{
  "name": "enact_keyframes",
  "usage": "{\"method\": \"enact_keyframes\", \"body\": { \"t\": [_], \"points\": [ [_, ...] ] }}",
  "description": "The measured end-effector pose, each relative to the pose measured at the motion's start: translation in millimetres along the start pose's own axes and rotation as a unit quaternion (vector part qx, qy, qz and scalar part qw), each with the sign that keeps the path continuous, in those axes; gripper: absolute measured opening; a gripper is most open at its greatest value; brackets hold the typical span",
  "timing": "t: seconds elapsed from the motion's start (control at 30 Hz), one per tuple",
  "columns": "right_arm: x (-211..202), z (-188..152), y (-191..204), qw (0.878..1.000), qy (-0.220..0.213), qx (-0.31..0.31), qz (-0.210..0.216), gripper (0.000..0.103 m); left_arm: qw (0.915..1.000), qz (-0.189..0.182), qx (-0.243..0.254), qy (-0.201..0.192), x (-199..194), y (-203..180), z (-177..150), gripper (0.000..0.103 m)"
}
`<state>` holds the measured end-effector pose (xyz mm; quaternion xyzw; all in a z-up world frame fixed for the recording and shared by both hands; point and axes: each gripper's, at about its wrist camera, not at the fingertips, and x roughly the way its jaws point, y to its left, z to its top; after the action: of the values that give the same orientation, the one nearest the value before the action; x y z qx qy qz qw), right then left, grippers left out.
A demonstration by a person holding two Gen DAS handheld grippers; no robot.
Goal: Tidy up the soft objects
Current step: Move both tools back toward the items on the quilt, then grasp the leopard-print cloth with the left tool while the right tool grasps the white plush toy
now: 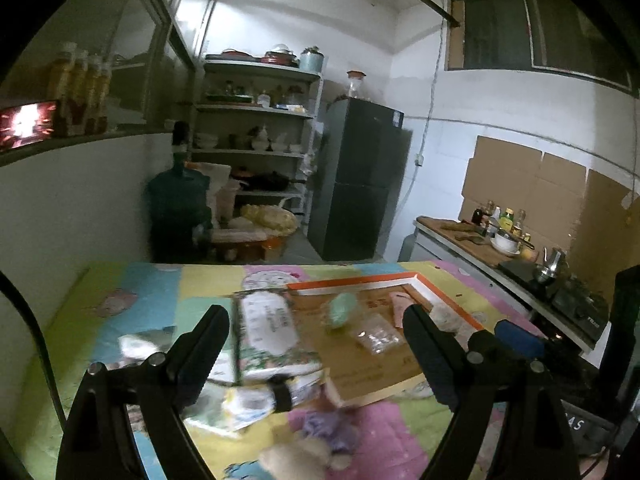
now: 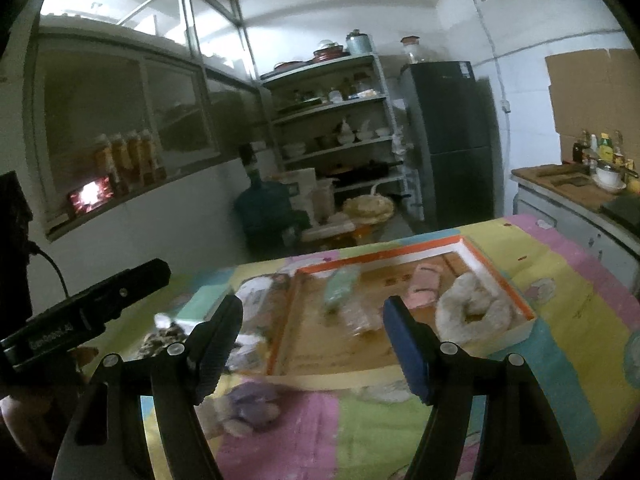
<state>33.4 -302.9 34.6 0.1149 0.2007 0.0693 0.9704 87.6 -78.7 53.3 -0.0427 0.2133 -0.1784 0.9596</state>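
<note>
Both tools are spread wide with nothing between their ribbed pads. The left tool (image 1: pixel 316 354) has black pads; the right tool (image 2: pixel 312 346) has one black pad and one blue, and the left tool's body seen from the right wrist bears white lettering too blurred to read.

Beyond them the surface (image 2: pixel 568 308) wears a smooth patchwork cloth in pink, yellow, green and blue cartoon squares. On it lies a shallow cardboard tray (image 2: pixel 496 280) with an orange and white rim and small unreadable print on its brown floor. Inside the tray are a fluffy cream ring (image 2: pixel 472 312) at the right, a pink pouch (image 2: pixel 424 286), a soft green roll (image 1: pixel 342 310) and a clear crinkled bag (image 1: pixel 376 334).

Left of the tray rests a glossy printed packet (image 1: pixel 272 328), its label blurred. Near the tools lies a purple and beige plush toy (image 2: pixel 248 404).
</note>
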Motion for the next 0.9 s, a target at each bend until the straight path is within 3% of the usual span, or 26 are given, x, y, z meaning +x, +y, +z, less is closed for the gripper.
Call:
{"method": "enact_keyframes", "body": {
  "t": [0.17,0.47,0.7,0.9],
  "points": [
    [-2.5,-12.7,19.4,1.000,0.003,-0.008,0.010,0.074,0.9998,0.009,-0.008,-0.012,-26.0,18.9,-4.4,0.089],
    [0.6,-35.9,44.3,0.999,0.023,-0.006,0.030,0.074,0.9970,0.067,-0.009,-0.038,-61.4,48.7,-29.6,0.089],
    [14.2,-60.6,74.0,0.996,0.045,-0.038,0.060,0.074,0.9936,0.101,-0.023,-0.047,-76.9,74.4,-57.2,0.089],
    [29.0,-89.4,92.7,0.991,0.075,-0.073,0.080,0.074,0.9928,0.107,-0.027,-0.047,-83.5,85.4,-73.1,0.089]
  ]
}}
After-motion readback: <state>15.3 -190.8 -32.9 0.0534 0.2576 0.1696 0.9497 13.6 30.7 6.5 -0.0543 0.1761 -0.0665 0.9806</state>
